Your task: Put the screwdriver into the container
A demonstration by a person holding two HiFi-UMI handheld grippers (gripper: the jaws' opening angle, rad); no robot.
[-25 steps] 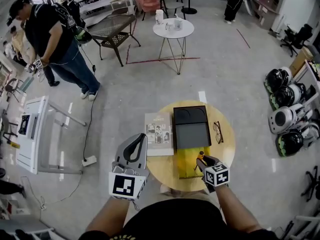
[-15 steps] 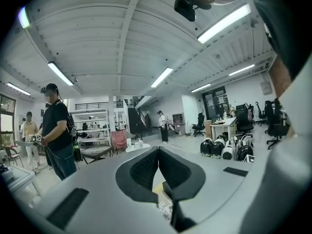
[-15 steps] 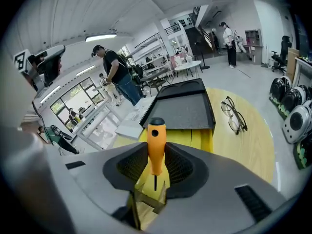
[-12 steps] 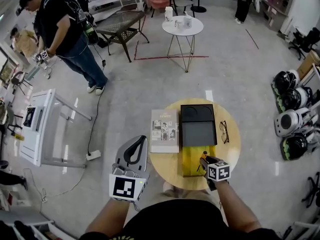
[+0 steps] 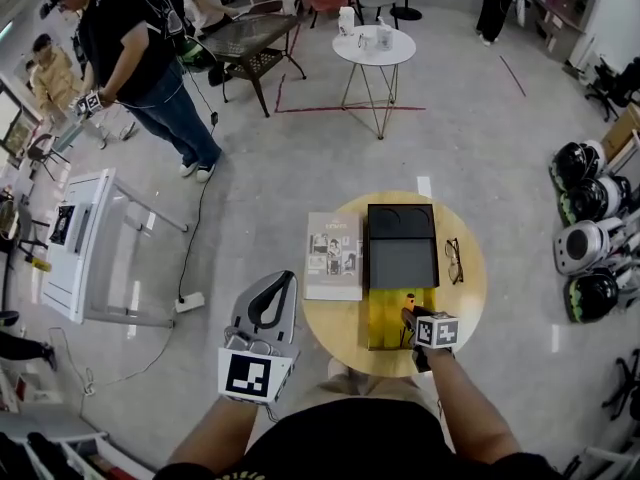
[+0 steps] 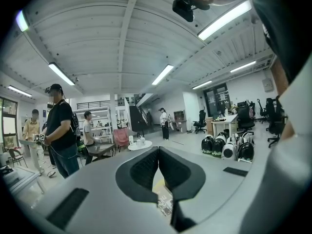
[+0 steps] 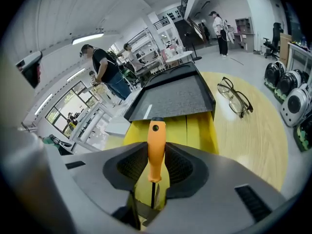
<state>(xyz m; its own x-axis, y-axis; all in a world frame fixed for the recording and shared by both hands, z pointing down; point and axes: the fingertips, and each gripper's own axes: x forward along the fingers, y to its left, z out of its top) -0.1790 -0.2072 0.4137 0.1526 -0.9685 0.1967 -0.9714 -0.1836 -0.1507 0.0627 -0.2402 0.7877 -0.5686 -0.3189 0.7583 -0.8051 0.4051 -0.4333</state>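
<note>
Screwdriver [image 7: 156, 139] sits clenched in the fingers of the right gripper [image 7: 156, 155], lower centre, just short of the black container [image 7: 170, 99]: carrying step. Next: advance over it, then release. Left gripper [image 6: 157, 162] fingers pressed together, empty.

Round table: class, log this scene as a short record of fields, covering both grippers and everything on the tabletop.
table: round, wooden
on it: booklet, black tray, glasses, yellow box
right gripper: shut on orange-handled screwdriver, over the yellow box
left gripper: shut, empty, left of the table
</note>
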